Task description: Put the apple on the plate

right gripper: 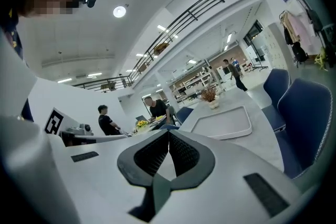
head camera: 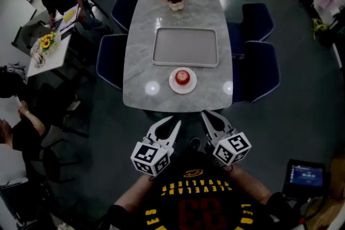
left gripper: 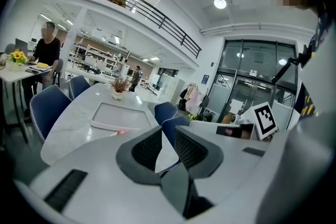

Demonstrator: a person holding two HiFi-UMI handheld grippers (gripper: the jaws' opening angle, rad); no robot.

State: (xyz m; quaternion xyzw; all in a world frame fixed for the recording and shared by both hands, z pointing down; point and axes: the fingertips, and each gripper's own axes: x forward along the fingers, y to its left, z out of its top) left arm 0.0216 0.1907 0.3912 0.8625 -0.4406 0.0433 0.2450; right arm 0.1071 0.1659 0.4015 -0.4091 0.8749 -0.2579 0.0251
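Seeing apple (head camera: pixel 183 77) already on plate (head camera: pixel 173 84). Left gripper (head camera: pixel 175 122) is narrowly parted and right gripper (head camera: pixel 209 114) pinched closed, both empty. Risk: another reach nudges it rolling off.

Red apple (head camera: pixel 183 77) resting in the middle of a small round white plate (head camera: pixel 173 85), near the front edge of a grey marbled table (head camera: pixel 139 35), just in front of a rectangular tray (head camera: pixel 186 47).

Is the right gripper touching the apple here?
Apart. The head view shows the right gripper by the near edge of the table, with bare surface between it and the apple on the plate.
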